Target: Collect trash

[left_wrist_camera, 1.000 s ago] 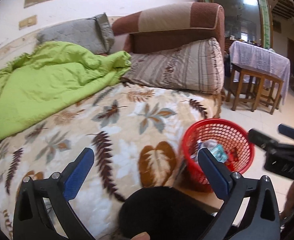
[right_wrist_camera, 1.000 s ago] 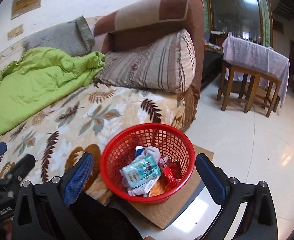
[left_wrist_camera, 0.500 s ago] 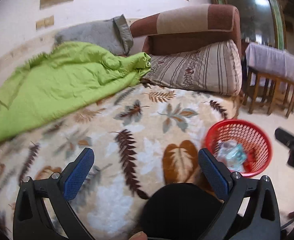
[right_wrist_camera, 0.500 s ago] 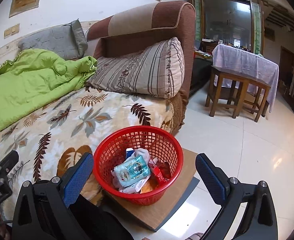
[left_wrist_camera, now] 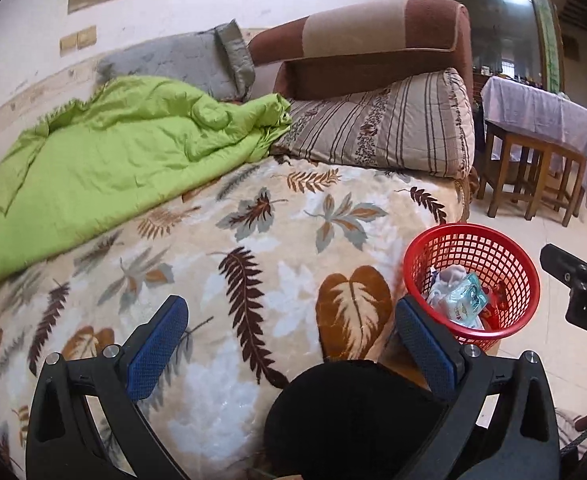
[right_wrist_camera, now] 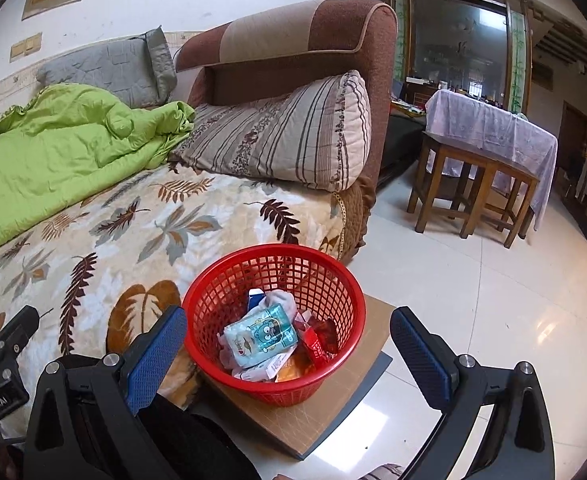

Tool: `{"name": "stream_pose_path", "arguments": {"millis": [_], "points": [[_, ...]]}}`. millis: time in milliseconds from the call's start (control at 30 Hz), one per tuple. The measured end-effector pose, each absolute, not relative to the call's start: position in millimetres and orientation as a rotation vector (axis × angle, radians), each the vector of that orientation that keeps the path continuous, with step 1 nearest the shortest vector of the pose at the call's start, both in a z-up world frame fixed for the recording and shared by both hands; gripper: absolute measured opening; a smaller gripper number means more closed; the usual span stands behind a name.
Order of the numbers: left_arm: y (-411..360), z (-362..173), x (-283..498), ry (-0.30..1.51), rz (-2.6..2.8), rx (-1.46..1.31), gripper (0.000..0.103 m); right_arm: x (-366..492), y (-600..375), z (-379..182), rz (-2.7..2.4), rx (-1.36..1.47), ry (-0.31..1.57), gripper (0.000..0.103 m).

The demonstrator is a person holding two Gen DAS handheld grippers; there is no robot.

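My right hand-held gripper [right_wrist_camera: 289,350] hung released and empty above the red basket [right_wrist_camera: 273,384], which stood on a wooden board [right_wrist_camera: 317,420] beside the bed [right_wrist_camera: 141,224]. Wrappers [right_wrist_camera: 261,336] lay inside, their lower layers hidden. My left hand-held gripper [left_wrist_camera: 291,344], also released, faced the bed.

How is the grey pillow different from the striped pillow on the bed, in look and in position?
The grey pillow is plain and quilted; the striped pillow is beige with dark stripes and patterned bands. The grey pillow leans on the wall behind the green blanket; the striped pillow leans on the brown sofa arm, nearer the bed's edge. The striped one looks bulkier. Both stand propped up, not flat.
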State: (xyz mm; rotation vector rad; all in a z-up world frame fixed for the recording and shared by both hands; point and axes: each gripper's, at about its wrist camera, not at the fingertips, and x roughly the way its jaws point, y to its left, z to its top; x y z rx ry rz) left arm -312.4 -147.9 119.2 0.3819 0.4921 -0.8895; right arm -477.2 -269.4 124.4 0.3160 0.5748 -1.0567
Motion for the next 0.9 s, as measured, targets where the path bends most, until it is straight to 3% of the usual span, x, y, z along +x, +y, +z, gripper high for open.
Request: {"name": "stream_pose_path", "arguments": {"millis": [900], "points": [[-142.9,118.0,-307.4,0.526,-0.915,0.356,0.103,-473.6,-267.0,122.0,-1.058,0.294,0.59,0.102]]}}
